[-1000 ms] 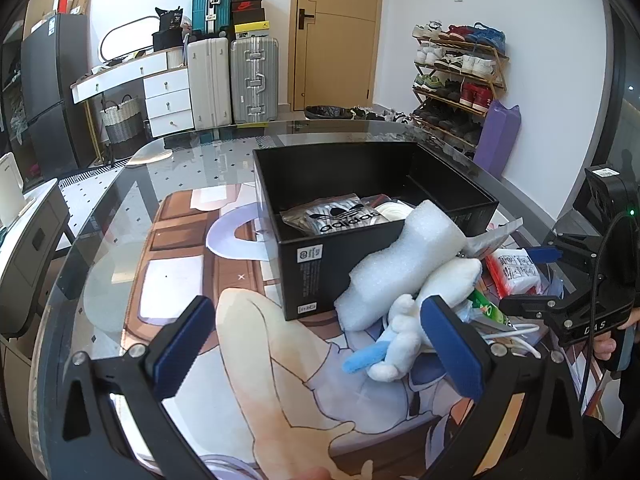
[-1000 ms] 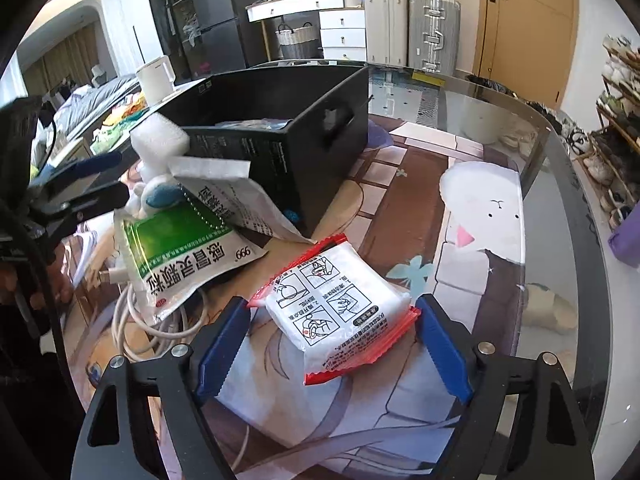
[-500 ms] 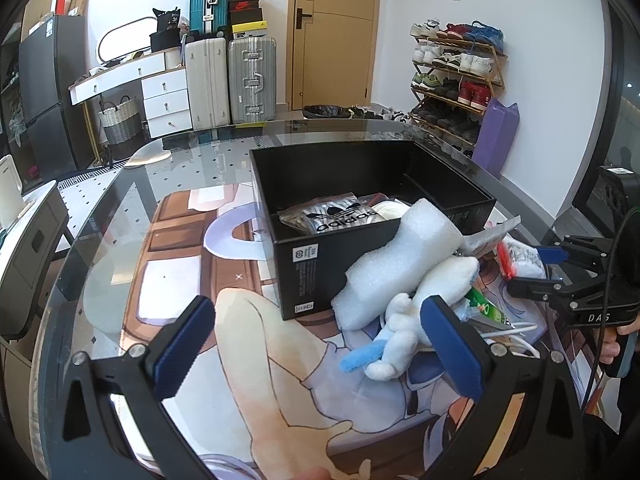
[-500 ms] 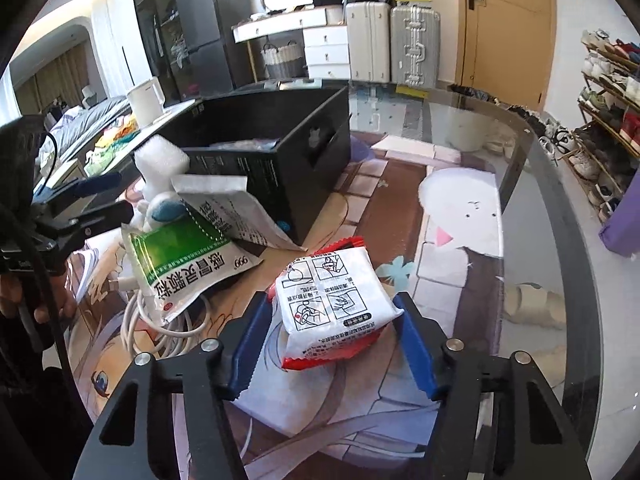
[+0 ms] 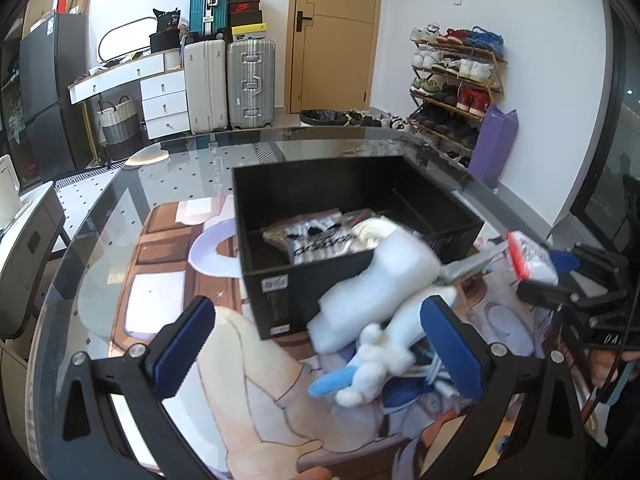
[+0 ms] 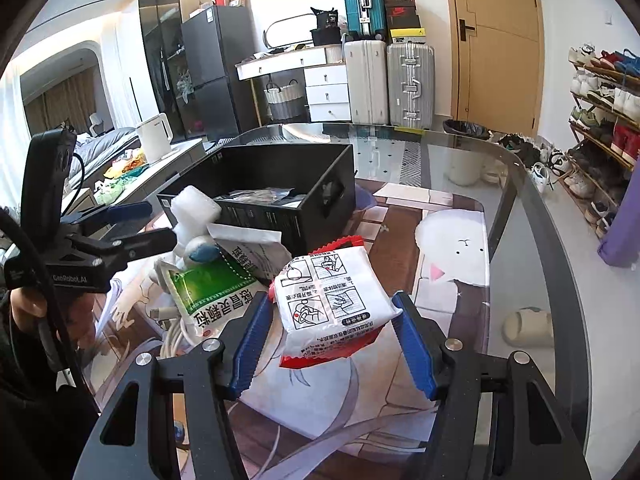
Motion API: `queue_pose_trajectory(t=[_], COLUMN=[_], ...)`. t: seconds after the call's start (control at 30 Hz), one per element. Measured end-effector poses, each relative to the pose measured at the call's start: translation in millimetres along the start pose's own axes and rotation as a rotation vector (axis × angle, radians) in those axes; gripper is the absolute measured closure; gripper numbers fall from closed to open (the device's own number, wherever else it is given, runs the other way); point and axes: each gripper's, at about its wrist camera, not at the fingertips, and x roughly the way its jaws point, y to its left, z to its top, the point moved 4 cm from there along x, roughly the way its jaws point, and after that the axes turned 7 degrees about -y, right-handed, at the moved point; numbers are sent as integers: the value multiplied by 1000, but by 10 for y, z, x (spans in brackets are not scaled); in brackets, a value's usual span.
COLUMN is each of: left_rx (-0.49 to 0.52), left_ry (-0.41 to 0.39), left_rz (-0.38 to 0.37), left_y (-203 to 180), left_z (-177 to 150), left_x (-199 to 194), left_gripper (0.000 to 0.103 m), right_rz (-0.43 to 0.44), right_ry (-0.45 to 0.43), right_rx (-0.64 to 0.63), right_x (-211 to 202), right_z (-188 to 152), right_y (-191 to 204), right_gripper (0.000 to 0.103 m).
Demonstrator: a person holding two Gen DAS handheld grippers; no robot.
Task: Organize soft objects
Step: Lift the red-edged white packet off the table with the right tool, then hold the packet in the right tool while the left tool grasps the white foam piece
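gripping: our right gripper (image 6: 334,334) clamps the white-and-red packet (image 6: 334,300) between both blue pads, lifted clear of the printed mat (image 6: 400,392).
packet position: near the black box (image 6: 280,184), beside its closer wall, not inside.
left gripper (image 5: 320,344): we hold it wide apart, nothing between the pads.
ahead of it: plush toy (image 5: 384,352) and white foam piece (image 5: 372,292) lean on the box front.
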Motion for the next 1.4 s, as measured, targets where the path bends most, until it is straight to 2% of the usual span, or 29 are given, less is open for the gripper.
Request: queue_pose_trajectory(t=[0.17, 0.4, 0.5, 0.8, 1.03, 1.1, 1.4], left_rx=[-20, -23, -25, -55, -47, -32, -38], left_ry=[-11, -9, -5, 12, 29, 39, 89], left_rz=[-29, 29, 32, -42, -23, -7, -54], left_y=[-52, -1, 40, 226, 343, 364, 292], left_z=[146, 294, 290, 86, -98, -143, -230], left_x=[13, 94, 75, -210, -424, -444, -352], left_gripper=[0, 0, 0, 0, 0, 0, 0], right_rz=[10, 18, 17, 24, 32, 33, 38], right_ry=[-5, -4, -5, -3, -1, -1, 1], right_rx=[0, 0, -1, -3, -11, -15, -18], right_x=[-9, 4, 1, 9, 2, -6, -10], right_z=[18, 11, 11, 11, 12, 14, 14], right_y=[26, 23, 24, 50, 82, 84, 83], right_gripper=[41, 41, 41, 40, 40, 40, 40])
